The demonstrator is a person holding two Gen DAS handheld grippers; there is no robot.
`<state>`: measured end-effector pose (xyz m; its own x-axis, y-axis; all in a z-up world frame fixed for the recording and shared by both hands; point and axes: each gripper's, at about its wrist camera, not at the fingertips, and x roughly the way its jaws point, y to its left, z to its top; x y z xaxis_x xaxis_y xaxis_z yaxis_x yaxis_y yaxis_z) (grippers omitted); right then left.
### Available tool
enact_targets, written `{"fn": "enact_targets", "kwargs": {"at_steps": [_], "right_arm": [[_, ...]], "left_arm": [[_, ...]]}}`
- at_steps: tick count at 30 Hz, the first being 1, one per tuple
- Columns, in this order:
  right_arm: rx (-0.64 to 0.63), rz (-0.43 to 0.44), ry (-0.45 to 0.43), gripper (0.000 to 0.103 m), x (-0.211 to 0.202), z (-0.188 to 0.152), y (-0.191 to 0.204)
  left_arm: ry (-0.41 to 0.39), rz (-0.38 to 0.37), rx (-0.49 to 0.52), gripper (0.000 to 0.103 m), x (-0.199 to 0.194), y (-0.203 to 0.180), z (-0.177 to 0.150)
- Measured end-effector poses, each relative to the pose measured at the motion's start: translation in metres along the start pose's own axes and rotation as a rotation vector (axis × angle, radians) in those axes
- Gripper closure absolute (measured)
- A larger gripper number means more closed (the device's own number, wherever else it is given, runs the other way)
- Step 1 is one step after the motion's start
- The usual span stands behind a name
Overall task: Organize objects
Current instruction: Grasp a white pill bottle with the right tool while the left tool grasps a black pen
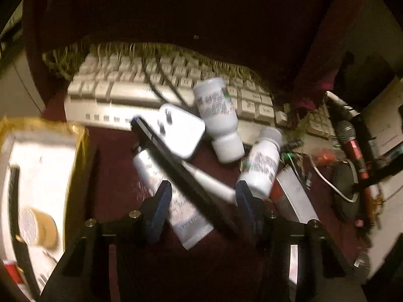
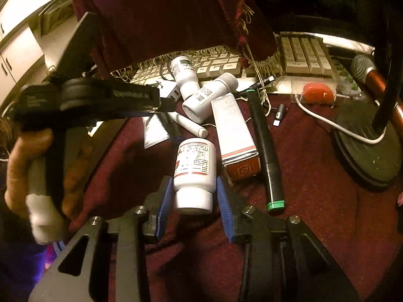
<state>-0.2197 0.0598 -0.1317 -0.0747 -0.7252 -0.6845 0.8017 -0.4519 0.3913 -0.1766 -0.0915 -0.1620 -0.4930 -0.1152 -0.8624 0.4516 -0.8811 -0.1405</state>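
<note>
Crowding the right jaws' pill bottle (image 2: 194, 173): carton (image 2: 235, 136), marker (image 2: 264, 146); left jaws part-open, empty.

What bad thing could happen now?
The right gripper seems to pinch the red-label bottle only near its cap, so it might slip. The left gripper straddles a crossed pile of tube, white pen and black stick, so it may grab the wrong thing or nudge others.
</note>
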Motion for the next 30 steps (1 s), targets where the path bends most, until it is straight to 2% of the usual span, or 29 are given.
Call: {"fn": "enact_targets", "kwargs": {"at_steps": [2,7,10,14,16,18,21,23,24,26,30], "right_arm": [[-0.002,-0.001,-0.001,0.069,-0.001,-0.003,0.001],[-0.004,-0.008,-0.005,0.069,-0.002,-0.005,0.000],[0.003,-0.007,-0.006,0.069,-0.003,-0.006,-0.002],[-0.001,-0.013,-0.008,0.069,-0.003,-0.005,-0.001],[-0.003,-0.016,-0.008,0.069,-0.002,-0.005,0.000],[0.001,-0.013,-0.007,0.069,-0.002,-0.005,0.000],[0.010,-0.010,-0.010,0.069,-0.005,-0.007,0.001],[0.012,-0.008,-0.011,0.069,-0.005,-0.007,0.001],[0.013,-0.008,-0.011,0.069,-0.005,-0.007,0.001],[0.015,-0.006,-0.011,0.069,-0.005,-0.008,0.001],[0.013,-0.008,-0.009,0.069,-0.003,-0.008,0.001]], "left_arm": [[-0.006,0.057,0.028,0.073,0.004,-0.006,0.001],[-0.026,0.055,0.038,0.073,0.005,-0.006,0.002],[-0.016,0.044,0.045,0.079,0.001,-0.001,-0.001],[0.011,0.006,0.048,0.085,-0.013,0.011,-0.023],[0.035,-0.037,0.051,0.086,-0.020,0.015,-0.036],[0.029,-0.028,0.061,0.085,-0.023,0.015,-0.041],[0.020,0.001,0.070,0.069,-0.020,0.011,-0.039],[0.036,-0.001,0.054,0.067,-0.014,0.011,-0.041],[0.045,0.007,0.065,0.068,-0.012,0.009,-0.042],[0.016,0.046,0.087,0.087,-0.015,0.007,-0.047],[0.035,0.000,0.093,0.091,-0.030,0.016,-0.071]]}}
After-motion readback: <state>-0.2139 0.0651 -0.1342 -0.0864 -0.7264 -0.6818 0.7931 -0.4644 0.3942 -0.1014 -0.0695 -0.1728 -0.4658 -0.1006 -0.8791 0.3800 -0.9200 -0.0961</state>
